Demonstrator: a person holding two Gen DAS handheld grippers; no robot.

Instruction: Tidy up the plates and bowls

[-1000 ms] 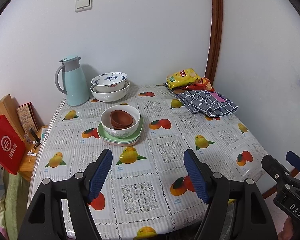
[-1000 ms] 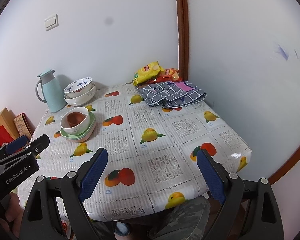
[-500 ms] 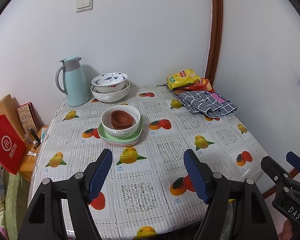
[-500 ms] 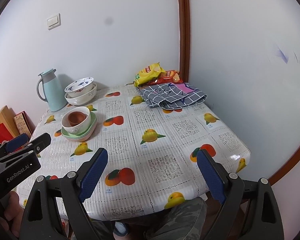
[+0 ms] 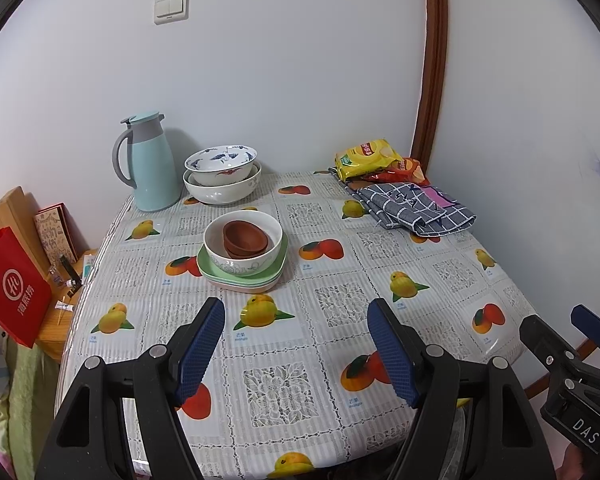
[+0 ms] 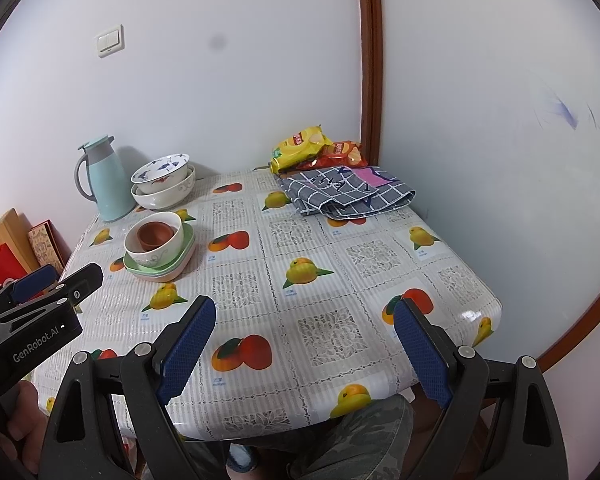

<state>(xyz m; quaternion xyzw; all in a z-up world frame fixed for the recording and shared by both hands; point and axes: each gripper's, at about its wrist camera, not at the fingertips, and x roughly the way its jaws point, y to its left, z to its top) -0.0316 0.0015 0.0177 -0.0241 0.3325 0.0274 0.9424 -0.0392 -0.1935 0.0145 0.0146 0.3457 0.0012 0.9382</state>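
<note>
On the fruit-print table stands one stack: brown small bowls inside a white bowl on green and pink square plates; it also shows in the right wrist view. Behind it, a blue-patterned bowl sits in a large white bowl, also in the right wrist view. My left gripper is open and empty above the table's near edge. My right gripper is open and empty, held off the near right corner.
A light blue thermos jug stands at the back left. Snack bags and a folded checked cloth lie at the back right corner. Walls close the back and right. A red bag and a wooden stand are left of the table.
Both grippers have drifted very slightly; the view has hardly shifted. Nothing on the table has moved.
</note>
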